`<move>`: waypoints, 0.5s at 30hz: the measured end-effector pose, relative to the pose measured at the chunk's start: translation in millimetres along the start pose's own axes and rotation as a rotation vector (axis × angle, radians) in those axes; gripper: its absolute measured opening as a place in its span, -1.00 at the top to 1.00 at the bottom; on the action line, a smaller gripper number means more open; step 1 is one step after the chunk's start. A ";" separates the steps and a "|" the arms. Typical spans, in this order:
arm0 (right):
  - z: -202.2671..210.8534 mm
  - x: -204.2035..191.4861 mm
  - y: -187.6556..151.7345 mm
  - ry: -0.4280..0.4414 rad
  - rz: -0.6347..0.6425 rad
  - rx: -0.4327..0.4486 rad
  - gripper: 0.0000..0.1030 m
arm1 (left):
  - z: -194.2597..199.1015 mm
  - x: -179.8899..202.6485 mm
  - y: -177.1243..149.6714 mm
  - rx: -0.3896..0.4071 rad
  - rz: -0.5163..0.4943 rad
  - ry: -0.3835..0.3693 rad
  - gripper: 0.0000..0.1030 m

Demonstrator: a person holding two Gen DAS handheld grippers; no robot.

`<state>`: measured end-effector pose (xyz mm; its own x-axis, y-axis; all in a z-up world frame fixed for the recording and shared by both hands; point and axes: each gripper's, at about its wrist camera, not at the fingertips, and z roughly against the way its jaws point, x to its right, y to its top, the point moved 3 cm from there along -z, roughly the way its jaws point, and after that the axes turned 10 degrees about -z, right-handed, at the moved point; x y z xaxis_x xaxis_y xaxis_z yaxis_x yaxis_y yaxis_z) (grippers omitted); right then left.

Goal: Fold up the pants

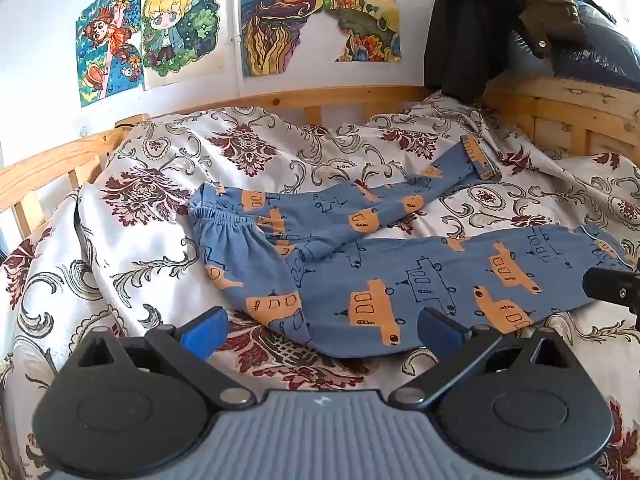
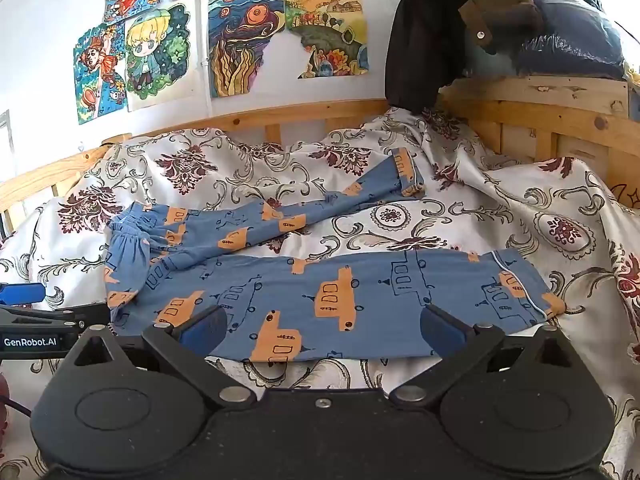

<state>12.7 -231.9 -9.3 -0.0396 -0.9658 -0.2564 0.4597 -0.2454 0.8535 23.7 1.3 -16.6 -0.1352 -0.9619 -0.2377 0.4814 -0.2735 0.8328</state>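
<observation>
Pants (image 2: 320, 300): spread flat on your bed (image 2: 500, 208), legs splayed apart.
Left tool (image 1: 322, 334): you hold it wide open, empty.
Right tool (image 2: 322, 330): likewise gaping, gripping nothing.

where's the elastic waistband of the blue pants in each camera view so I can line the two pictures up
Left wrist: the waistband sits left of centre, at the left end of the pants, above the left gripper.
Right wrist: the waistband lies far left, up-left of the right gripper.
Shared landmark: the blond-haired cartoon drawing on the wall, above the waistband in both.
</observation>
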 end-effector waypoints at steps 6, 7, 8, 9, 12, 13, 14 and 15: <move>0.6 -0.4 -0.3 0.000 0.000 -0.001 -0.99 | 1.2 -2.3 1.2 0.000 -0.002 0.001 -1.00; 0.7 -0.5 -0.3 0.000 0.000 -0.001 -0.99 | 1.3 -2.0 1.3 0.000 -0.003 0.001 -1.00; 0.8 -0.5 -0.4 0.000 0.001 -0.001 -0.99 | 1.4 -1.9 1.3 0.000 -0.003 0.002 -1.00; 0.9 -0.5 -0.4 0.000 0.000 -0.001 -0.99 | 1.5 -1.9 1.2 0.001 -0.004 0.004 -1.00; 0.9 -0.5 -0.3 0.000 0.000 -0.002 -0.99 | 1.1 -2.1 1.2 0.000 -0.005 0.005 -1.00; 0.8 -0.5 -0.2 -0.001 0.000 -0.001 -0.99 | 1.1 -2.0 1.2 0.001 -0.005 0.005 -1.00; 0.9 -0.4 -0.3 -0.001 0.000 -0.001 -0.99 | 1.1 -2.1 1.1 0.001 -0.005 0.005 -1.00; 0.8 -0.4 -0.2 -0.001 0.000 -0.001 -0.99 | 1.2 -2.2 1.1 0.001 -0.005 0.005 -1.00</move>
<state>11.9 -231.6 -9.1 -0.0404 -0.9658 -0.2562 0.4609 -0.2455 0.8528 23.5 3.0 -14.6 -0.1330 -0.9604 -0.2449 0.4800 -0.2786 0.8318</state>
